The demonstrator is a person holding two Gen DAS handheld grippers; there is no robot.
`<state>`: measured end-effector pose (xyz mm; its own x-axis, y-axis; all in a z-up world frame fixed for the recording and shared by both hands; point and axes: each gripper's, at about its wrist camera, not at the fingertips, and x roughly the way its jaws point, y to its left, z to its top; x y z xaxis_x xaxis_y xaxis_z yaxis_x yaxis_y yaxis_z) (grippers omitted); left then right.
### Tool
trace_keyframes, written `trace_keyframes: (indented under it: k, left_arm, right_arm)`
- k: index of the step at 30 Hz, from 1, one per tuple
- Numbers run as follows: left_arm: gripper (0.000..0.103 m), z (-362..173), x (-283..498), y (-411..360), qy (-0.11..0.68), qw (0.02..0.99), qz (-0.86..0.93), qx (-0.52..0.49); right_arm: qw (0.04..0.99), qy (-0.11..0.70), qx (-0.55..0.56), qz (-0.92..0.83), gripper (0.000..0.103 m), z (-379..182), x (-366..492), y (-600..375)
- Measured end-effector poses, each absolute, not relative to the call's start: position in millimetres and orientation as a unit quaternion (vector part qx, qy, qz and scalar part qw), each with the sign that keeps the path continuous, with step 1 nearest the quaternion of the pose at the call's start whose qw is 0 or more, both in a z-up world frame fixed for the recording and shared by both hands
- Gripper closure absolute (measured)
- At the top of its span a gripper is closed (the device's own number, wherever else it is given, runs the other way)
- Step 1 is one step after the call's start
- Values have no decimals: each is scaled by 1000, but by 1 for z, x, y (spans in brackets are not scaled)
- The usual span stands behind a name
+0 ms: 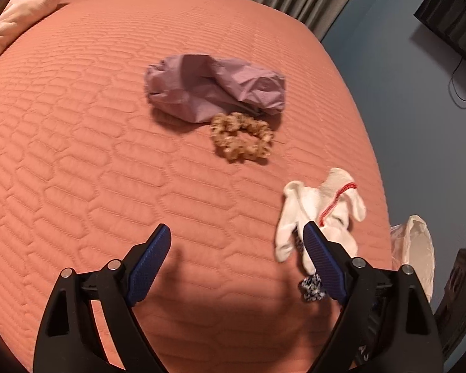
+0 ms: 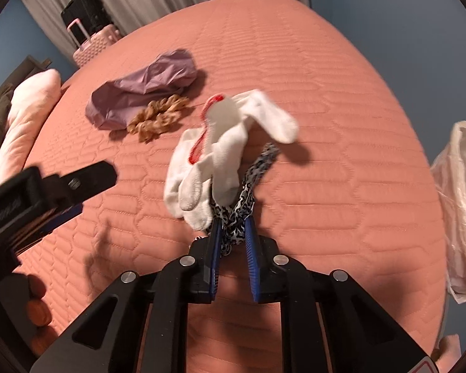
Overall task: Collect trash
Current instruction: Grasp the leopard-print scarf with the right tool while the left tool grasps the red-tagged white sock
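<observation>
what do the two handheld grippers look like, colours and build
Both match. The left gripper has two black plastic arms with triangular cut-outs, round silver pivot pins, and flat dark-blue finger pads with a fine ribbed texture. The right gripper has the same black linkage arms, silver pins and ribbed blue pads. No cables or sleeves show; a red-edged marking sits at its lower frame corner.

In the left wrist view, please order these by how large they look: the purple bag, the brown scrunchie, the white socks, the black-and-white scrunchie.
1. purple bag
2. white socks, though they lie nearer the camera and a finger hides part
3. brown scrunchie
4. black-and-white scrunchie, mostly hidden, so its true size is unsure
</observation>
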<state>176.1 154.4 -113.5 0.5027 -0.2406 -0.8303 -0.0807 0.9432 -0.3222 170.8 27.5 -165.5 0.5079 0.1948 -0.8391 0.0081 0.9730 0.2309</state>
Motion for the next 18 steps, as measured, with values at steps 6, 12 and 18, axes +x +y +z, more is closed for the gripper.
trace_keyframes:
  k: [6,12,18]
  left_arm:
    - [12,-125,196,119,511,838,-77,-176]
    - [16,-143,210,82,536,820,-98,-178]
    - [80,-143,208,59,537,820,-135,-148]
  right_arm:
    - [864,486,128,35,89,-156,165,-1]
    - [862,488,138,24,89,-157,160,-22]
    - [861,485,150,17,89,-158,152,-37]
